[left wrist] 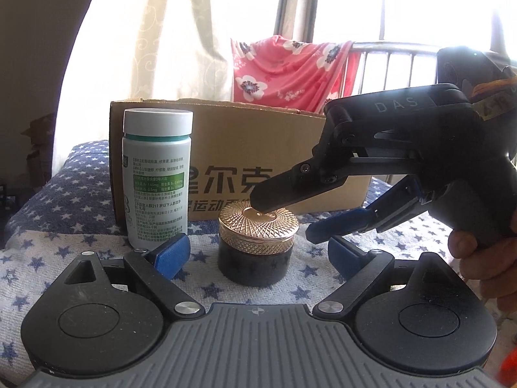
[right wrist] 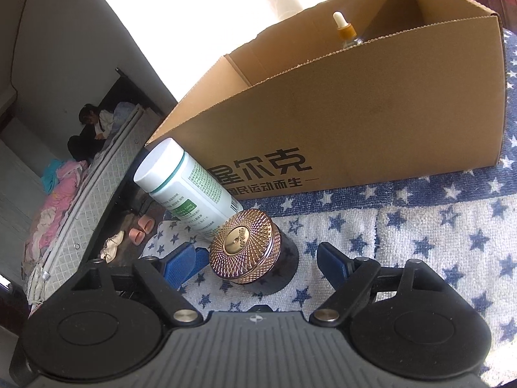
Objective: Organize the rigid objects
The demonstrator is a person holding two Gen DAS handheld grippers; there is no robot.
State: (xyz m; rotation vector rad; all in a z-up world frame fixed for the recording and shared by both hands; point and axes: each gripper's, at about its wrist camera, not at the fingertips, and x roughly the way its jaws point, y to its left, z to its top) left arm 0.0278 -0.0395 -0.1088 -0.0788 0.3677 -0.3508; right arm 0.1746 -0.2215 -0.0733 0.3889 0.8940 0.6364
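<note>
A dark jar with a gold patterned lid [left wrist: 257, 242] stands on the star-print cloth, between the open fingers of my left gripper [left wrist: 255, 255]. My right gripper [left wrist: 290, 216] comes in from the right, open, its upper finger over the lid and its lower finger beside the jar. In the right wrist view the jar [right wrist: 252, 252] sits between the open fingers of my right gripper [right wrist: 258, 258]. A white pill bottle with a green label [left wrist: 156, 177] stands left of the jar; it also shows in the right wrist view [right wrist: 184, 184]. Neither gripper holds anything.
An open cardboard box [left wrist: 274, 155] stands behind the jar and bottle; a dropper bottle [right wrist: 344, 29] is inside it. The star-print cloth [right wrist: 420, 242] covers the surface. A pink floral cloth [left wrist: 290, 71] hangs on a railing behind. The surface edge drops to the floor at left [right wrist: 129, 226].
</note>
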